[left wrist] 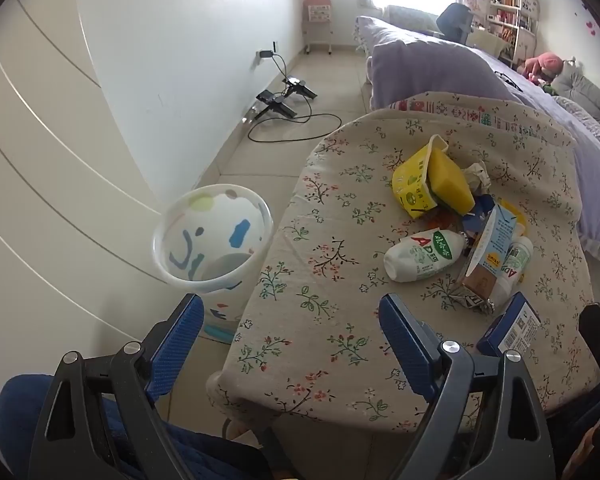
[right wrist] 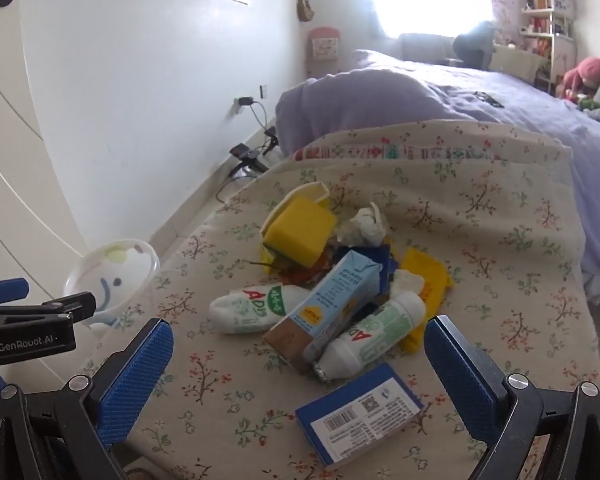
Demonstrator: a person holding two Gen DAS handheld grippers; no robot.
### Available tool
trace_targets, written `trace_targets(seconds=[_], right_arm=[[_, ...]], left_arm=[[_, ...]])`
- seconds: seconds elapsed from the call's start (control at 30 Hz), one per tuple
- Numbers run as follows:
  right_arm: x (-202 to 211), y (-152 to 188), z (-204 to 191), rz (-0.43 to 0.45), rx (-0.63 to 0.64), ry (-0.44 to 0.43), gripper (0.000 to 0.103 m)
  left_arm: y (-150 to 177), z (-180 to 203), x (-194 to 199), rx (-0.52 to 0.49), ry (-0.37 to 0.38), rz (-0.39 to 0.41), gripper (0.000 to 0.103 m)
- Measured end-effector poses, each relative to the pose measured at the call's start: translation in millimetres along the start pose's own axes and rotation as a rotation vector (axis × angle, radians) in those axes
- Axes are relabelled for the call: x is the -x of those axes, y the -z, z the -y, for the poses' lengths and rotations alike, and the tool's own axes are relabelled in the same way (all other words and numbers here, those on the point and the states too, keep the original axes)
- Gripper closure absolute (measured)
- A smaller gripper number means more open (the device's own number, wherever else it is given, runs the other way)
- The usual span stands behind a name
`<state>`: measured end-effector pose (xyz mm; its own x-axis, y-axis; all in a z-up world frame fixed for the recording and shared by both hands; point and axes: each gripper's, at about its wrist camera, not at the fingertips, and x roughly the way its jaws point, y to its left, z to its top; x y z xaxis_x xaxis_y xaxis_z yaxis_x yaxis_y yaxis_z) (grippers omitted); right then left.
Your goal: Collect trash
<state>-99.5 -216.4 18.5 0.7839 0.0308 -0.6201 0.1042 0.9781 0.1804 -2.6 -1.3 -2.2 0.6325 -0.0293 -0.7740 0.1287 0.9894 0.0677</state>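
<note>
A pile of trash lies on a small table under a floral cloth (left wrist: 324, 280) (right wrist: 500, 240): two white AD bottles (left wrist: 420, 254) (right wrist: 256, 308), a light-blue carton (right wrist: 336, 300), a yellow cup (left wrist: 416, 184) with a yellow sponge (right wrist: 300, 232), crumpled paper (right wrist: 364, 222) and a blue box (right wrist: 360, 420). A white bin with coloured spots (left wrist: 212, 236) (right wrist: 112, 272) stands on the floor left of the table. My left gripper (left wrist: 292, 320) hangs open above the table's near left edge. My right gripper (right wrist: 300, 348) stands open above the blue box, nothing between its fingers.
A bed with a purple cover (left wrist: 440, 68) runs behind and right of the table. Cables and black adapters (left wrist: 284, 100) lie on the tiled floor by the white wall. A shelf (right wrist: 548, 20) stands at the far end. Someone's blue sleeve (left wrist: 28, 412) shows at bottom left.
</note>
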Motion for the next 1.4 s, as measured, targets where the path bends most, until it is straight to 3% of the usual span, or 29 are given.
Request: trace_targets(seconds=[1.4], right_arm=[[-10.2,9.1,5.6,-0.052,0.007,0.082,0.000]], left_arm=[[1.8,3.0,-1.5,-0.016,0.004,-0.003,0.012]])
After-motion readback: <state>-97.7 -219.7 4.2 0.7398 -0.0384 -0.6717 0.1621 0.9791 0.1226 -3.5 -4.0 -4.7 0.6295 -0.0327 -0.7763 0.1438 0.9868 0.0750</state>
